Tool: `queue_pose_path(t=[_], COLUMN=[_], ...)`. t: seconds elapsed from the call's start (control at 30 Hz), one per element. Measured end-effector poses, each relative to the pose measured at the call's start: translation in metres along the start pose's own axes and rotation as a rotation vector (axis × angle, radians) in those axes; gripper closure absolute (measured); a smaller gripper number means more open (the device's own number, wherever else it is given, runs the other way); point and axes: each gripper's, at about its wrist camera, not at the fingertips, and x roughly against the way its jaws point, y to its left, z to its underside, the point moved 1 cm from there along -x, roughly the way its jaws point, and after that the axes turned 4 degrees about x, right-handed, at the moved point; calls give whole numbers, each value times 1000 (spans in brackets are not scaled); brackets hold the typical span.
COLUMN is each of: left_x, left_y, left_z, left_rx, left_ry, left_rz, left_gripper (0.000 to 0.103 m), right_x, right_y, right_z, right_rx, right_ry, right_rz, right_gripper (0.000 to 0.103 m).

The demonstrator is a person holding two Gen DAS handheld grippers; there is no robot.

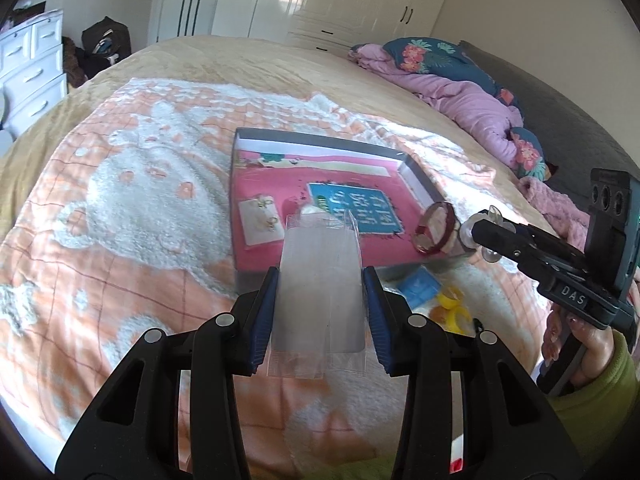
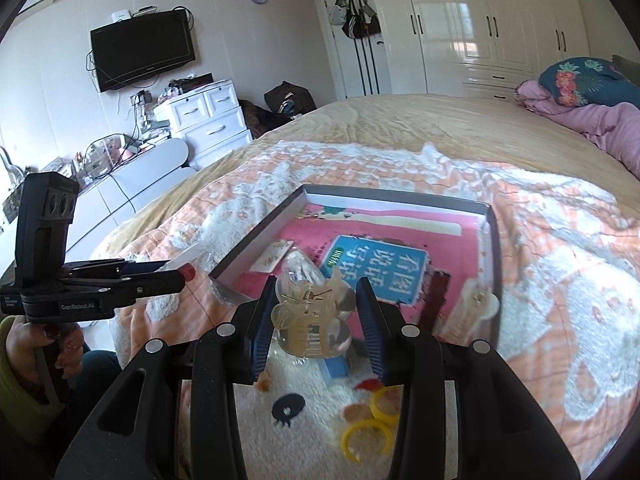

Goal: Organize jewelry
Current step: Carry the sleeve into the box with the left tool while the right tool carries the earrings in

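Observation:
A shallow grey box (image 1: 416,174) with a pink and blue printed floor lies on the bed; it also shows in the right wrist view (image 2: 494,264). My left gripper (image 1: 322,280) is shut on a clear plastic packet (image 1: 320,292) held over the box's near edge. My right gripper (image 2: 316,304) is shut on a translucent yellowish hair claw clip (image 2: 310,320) just in front of the box. An earring card (image 1: 259,220) lies inside the box at the left. A dark red bracelet (image 1: 436,229) leans at the box's right corner.
Yellow rings (image 2: 366,438) and a small blue box (image 2: 336,366) lie on the orange and white blanket (image 1: 120,200) near the tray. A purple quilt and floral pillow (image 1: 472,92) lie at the bed's far right. White drawers (image 2: 208,120) stand beyond the bed.

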Motion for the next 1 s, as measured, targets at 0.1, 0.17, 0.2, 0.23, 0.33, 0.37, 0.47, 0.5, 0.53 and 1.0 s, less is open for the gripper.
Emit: queue_pose_path(t=[0.1, 0.17, 0.2, 0.23, 0.33, 0.37, 0.47, 0.5, 0.53, 1.0], left_x=[-8, -14, -17, -20, -28, -30, -41, -47, -51, -96], left_y=[8, 11, 12, 14, 15, 15, 16, 16, 16, 23], left_z=[-4, -8, -10, -12, -20, -23, -33, -37, -39, -46], left_rx=[11, 12, 13, 13, 5, 3, -6, -9, -9, -31], left_ry=[11, 16, 18, 20, 22, 23, 34, 42, 49, 108], left_rz=[-16, -27, -30, -34, -49, -52, -61, -65, -67, -82], left_gripper=[70, 70, 70, 70, 70, 70, 70, 70, 70, 69], right_x=[-12, -20, -24, -27, -39, -42, -52, -56, -59, -102], right_y=[-1, -3, -5, -7, -10, -10, -13, -13, -14, -22], right_z=[-5, -7, -9, -9, -14, -16, -20, -22, -23, -14], right_rx=[-4, -12, -19, -22, -21, -20, -17, -18, -19, -18], right_ry=[7, 11, 11, 13, 21, 23, 37, 44, 54, 160], right_rz=[-7, -11, -12, -13, -7, -4, 6, 8, 10, 51], right_gripper=[65, 65, 65, 65, 65, 65, 65, 65, 65, 65])
